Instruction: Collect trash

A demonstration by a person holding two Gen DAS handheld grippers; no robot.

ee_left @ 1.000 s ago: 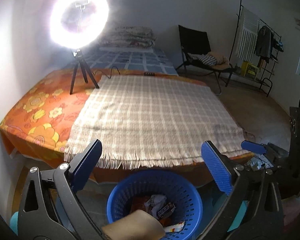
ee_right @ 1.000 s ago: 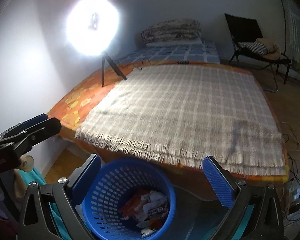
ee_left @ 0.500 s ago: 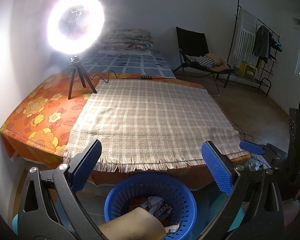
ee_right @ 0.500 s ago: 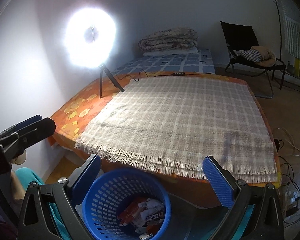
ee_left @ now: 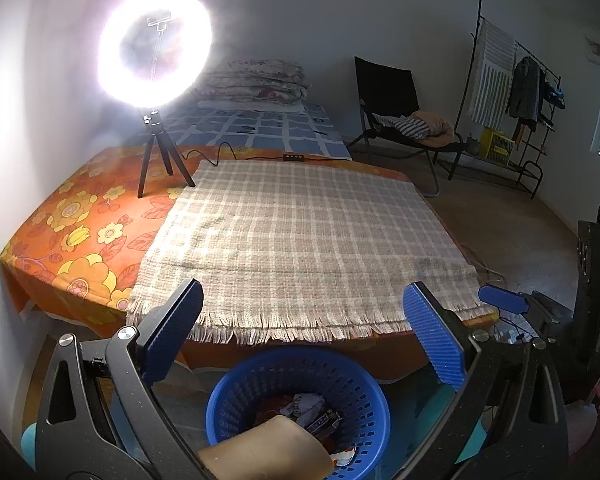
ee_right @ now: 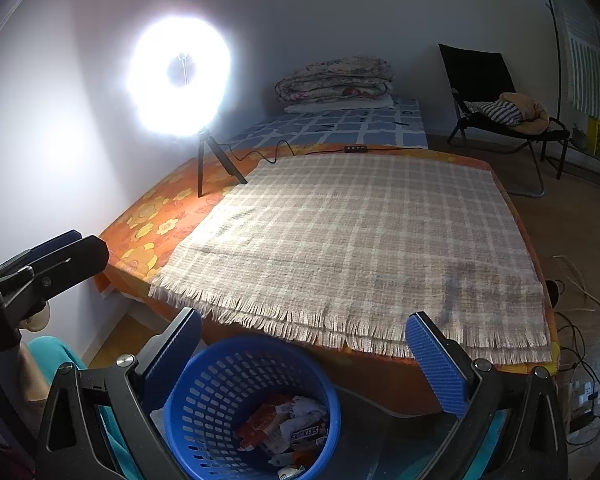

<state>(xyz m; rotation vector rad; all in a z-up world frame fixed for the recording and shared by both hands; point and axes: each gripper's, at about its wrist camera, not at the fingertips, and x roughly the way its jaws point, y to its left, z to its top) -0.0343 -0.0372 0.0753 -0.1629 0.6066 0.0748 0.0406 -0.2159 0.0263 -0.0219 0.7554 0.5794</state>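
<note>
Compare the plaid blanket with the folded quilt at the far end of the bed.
The plaid blanket lies spread flat; the folded quilt sits stacked in a thick bundle. The plaid blanket is beige checked with a fringed edge; the folded quilt is floral. Both rest on the bed.

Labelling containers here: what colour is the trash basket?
Blue, a perforated plastic basket holding wrappers; clearest in the right wrist view.
</note>
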